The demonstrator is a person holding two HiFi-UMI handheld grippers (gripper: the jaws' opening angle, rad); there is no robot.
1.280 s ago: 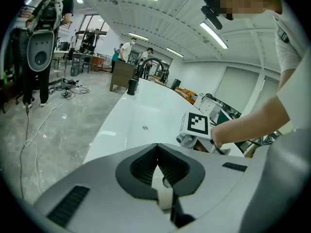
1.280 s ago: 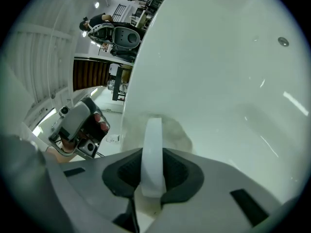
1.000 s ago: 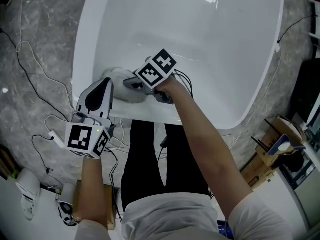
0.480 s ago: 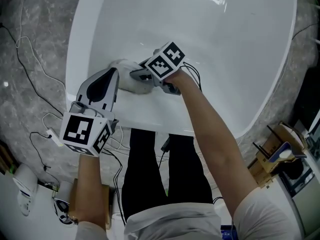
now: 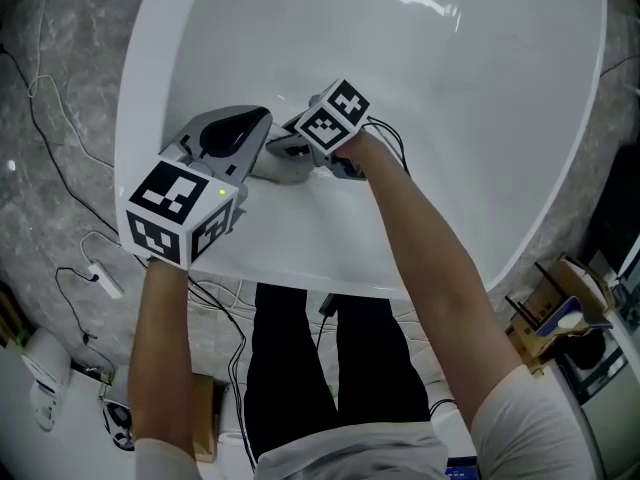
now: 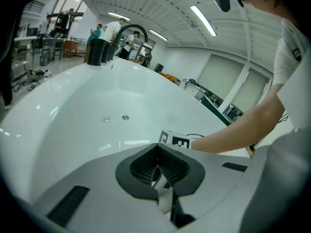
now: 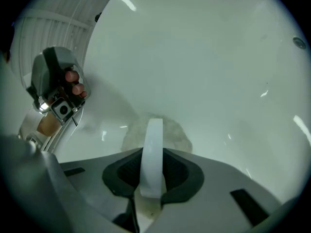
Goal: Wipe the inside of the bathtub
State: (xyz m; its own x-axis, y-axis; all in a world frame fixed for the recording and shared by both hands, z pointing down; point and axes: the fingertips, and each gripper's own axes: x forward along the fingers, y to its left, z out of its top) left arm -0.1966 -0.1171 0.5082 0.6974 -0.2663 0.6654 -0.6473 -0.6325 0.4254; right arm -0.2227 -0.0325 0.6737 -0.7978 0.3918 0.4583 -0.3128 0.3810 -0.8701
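the right gripper (image 5: 272, 154) is inside the white bathtub (image 5: 460, 108), close to its near rim. its fingers pinch a white strip of the pale cloth (image 7: 171, 130), which lies flat against the inner wall of the tub, at 12 o'clock from the fingers in the right gripper view. the left gripper (image 5: 243, 125) hovers just beside the right one, at about 10 o'clock from it in the head view. its fingers are pressed together, and they seem to hold nothing.
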